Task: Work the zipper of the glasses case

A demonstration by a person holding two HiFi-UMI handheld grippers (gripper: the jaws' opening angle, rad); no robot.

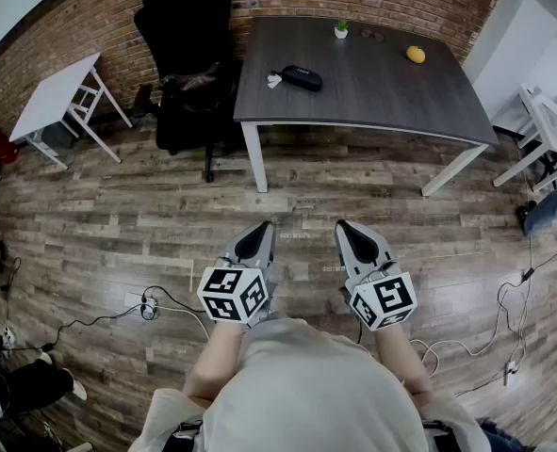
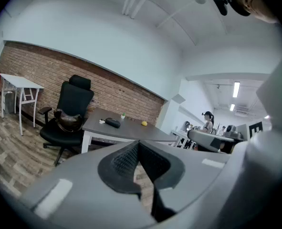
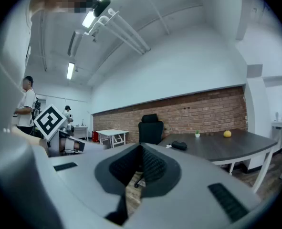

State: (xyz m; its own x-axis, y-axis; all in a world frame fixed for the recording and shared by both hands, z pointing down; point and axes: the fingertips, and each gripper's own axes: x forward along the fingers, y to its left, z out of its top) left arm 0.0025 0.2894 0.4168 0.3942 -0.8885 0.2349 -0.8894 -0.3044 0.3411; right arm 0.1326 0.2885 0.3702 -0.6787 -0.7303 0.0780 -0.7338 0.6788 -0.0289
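- Two claws, the left claw (image 1: 255,240) and the right claw (image 1: 357,240), are side by side over the floor (image 1: 146,224), jaws together and empty.
- The glasses case (image 1: 302,78) lies on the far table's (image 1: 382,97) left part, well apart from both.

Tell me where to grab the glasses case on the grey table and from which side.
Grip the glasses case across its short width, probably near the end away from the white piece. It lies flat and long on the table, close to the near edge, so come from that edge, jaws straddling the narrow sides.
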